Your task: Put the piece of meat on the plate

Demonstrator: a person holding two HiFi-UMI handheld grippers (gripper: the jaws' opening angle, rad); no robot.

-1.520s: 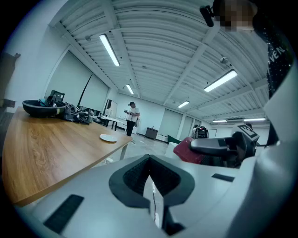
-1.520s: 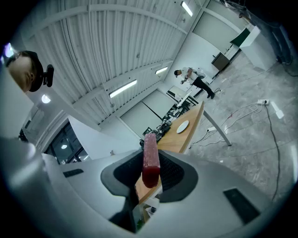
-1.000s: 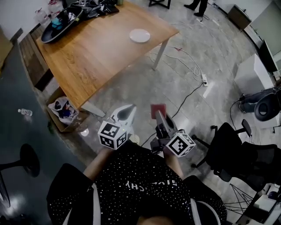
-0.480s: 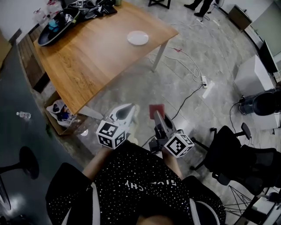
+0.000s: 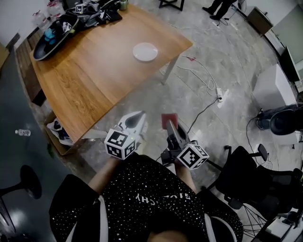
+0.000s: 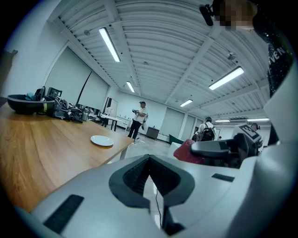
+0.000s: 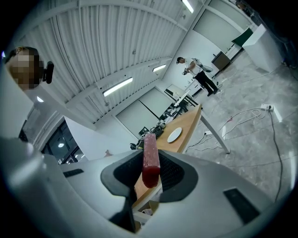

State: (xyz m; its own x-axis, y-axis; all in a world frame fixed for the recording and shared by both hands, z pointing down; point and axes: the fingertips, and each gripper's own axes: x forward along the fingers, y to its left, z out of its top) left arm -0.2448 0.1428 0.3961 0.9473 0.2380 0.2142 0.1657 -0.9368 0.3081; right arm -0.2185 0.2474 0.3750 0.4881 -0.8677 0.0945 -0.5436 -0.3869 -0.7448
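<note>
The wooden table (image 5: 94,71) partly hides a brown cardboard box (image 5: 55,142). The black oval tray's (image 5: 45,51) contents are too small to tell.

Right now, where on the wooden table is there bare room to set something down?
The table is bare across its near half, from the front edge up to the white plate, and left of the plate. The far end is crowded: a loaded black tray and a pile of dark gear.
</note>
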